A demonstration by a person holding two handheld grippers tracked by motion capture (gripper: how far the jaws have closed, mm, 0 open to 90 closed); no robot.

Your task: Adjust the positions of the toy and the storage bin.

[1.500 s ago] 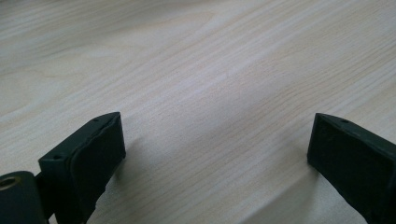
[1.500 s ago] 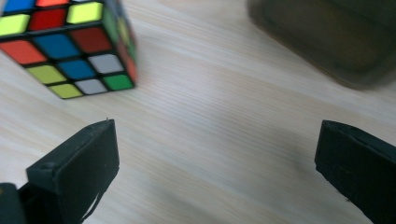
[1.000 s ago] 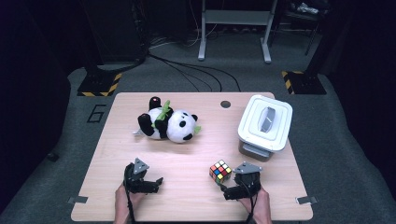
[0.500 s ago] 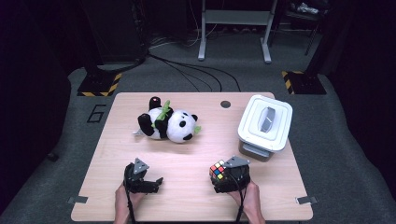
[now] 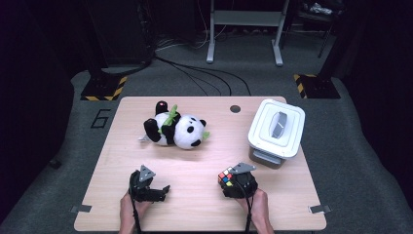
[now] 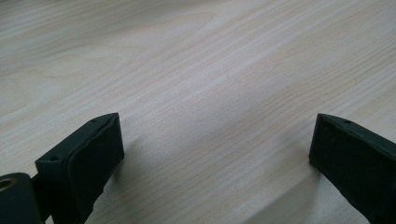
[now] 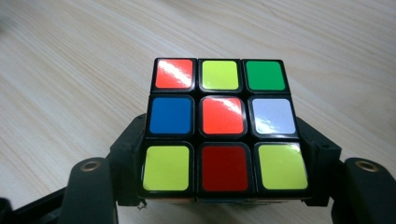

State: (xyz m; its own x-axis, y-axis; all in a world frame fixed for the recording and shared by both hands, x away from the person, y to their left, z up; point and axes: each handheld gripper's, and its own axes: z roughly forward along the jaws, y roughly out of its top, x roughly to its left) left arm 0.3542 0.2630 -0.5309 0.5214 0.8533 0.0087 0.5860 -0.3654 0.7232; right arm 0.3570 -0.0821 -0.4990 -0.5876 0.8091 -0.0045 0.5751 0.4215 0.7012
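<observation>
Left gripper (image 5: 163, 189) lay spread wide on the table (image 5: 195, 165), nothing between its jaws, well left of the puzzle cube (image 7: 224, 126). Right gripper (image 5: 229, 181) had just been closing, now clamped on the cube's two flanks at the near table edge. Best squeezed squarely on flat faces, low and centred, before lifting; kept level to stop layers twisting or slipping loose

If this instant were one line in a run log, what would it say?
right gripper: jaws just closing, on both sides of puzzle cube | left gripper: open above bare table | panda, lidded box: untouched
</observation>
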